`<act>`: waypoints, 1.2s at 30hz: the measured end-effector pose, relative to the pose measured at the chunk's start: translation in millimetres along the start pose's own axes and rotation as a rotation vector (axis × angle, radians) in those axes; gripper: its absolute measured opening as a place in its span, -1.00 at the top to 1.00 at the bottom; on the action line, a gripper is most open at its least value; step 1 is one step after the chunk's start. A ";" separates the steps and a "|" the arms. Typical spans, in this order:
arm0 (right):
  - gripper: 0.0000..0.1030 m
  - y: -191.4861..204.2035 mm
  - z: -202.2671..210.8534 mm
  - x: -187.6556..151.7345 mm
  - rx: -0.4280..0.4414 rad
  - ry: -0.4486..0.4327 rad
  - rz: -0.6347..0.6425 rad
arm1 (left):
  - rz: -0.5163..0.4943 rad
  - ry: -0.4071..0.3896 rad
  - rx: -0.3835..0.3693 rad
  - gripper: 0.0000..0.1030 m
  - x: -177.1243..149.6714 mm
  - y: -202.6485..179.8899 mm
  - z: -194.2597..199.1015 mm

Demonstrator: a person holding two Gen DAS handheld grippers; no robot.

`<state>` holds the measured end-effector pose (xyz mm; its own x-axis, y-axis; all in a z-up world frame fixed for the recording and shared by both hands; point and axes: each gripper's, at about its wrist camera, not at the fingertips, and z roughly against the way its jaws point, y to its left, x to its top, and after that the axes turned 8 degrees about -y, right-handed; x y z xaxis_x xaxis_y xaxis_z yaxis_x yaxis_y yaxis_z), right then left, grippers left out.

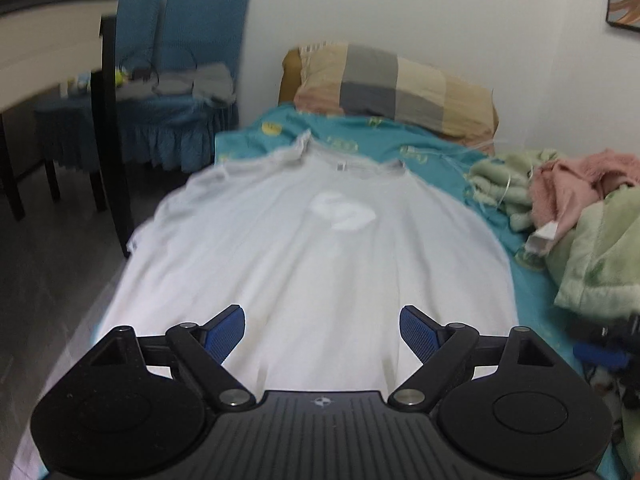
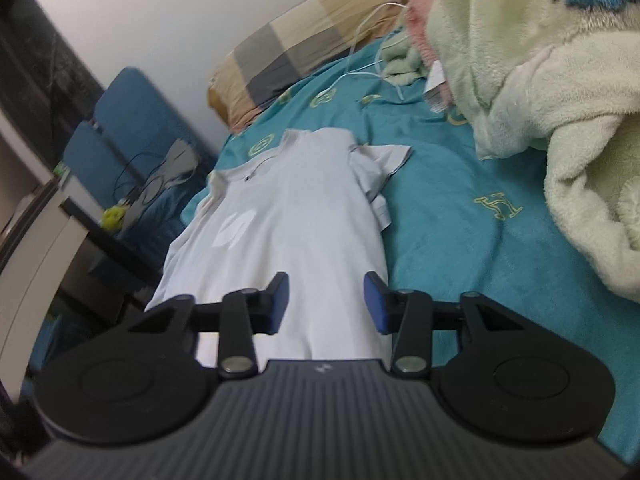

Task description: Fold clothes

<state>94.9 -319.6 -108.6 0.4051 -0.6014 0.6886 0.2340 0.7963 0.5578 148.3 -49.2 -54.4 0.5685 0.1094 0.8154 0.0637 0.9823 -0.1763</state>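
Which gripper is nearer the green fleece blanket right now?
Right. The right gripper is over the white T-shirt's blanket-side edge, green fleece blanket close by; the left gripper is over the shirt's middle.

Bare sheet (image 2: 460, 220) right of the shirt (image 2: 296, 216) gives room; blanket (image 2: 560, 92) beyond and pillow (image 2: 304, 44) ahead block.

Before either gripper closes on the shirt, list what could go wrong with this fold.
1. The white T-shirt lies along the bed's left edge, one side seeming to hang off; a pull could slide it toward the floor.
2. Its right sleeve is already bunched, so folding over it may trap wrinkles.
3. The left gripper and right gripper are both open above the cloth; closing deep might also pinch the teal bedsheet beneath.
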 end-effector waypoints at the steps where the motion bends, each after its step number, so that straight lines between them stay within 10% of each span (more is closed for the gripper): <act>1: 0.22 -1.1 -3.1 1.8 -0.004 -0.014 -0.020 | 0.018 0.018 -0.009 -0.68 -7.4 9.9 -4.7; 10: 0.23 -36.2 -94.0 62.3 -0.087 -0.121 -0.256 | 0.031 -0.016 0.010 -0.71 -6.1 48.3 -21.3; 19: 0.24 -70.8 -209.0 67.6 -0.217 -0.073 -0.202 | 0.129 0.032 0.000 -0.72 -14.8 70.6 -56.2; 21: 0.24 -71.8 -218.2 68.7 -0.197 -0.097 -0.182 | 0.146 0.039 -0.016 -0.72 -16.5 72.8 -63.6; 24: 0.85 -65.4 -225.6 73.0 -0.192 -0.091 -0.130 | 0.166 0.056 -0.027 -0.72 -18.5 75.7 -72.1; 36: 0.88 -23.2 -172.7 154.6 -0.374 -0.300 0.176 | 0.144 0.045 -0.021 -0.72 -19.3 70.6 -68.3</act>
<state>304.7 -419.8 -95.1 0.2082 -0.4048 0.8904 0.5074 0.8230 0.2555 197.9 7.6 -120.3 0.6089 0.2418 0.7555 -0.0047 0.9535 -0.3013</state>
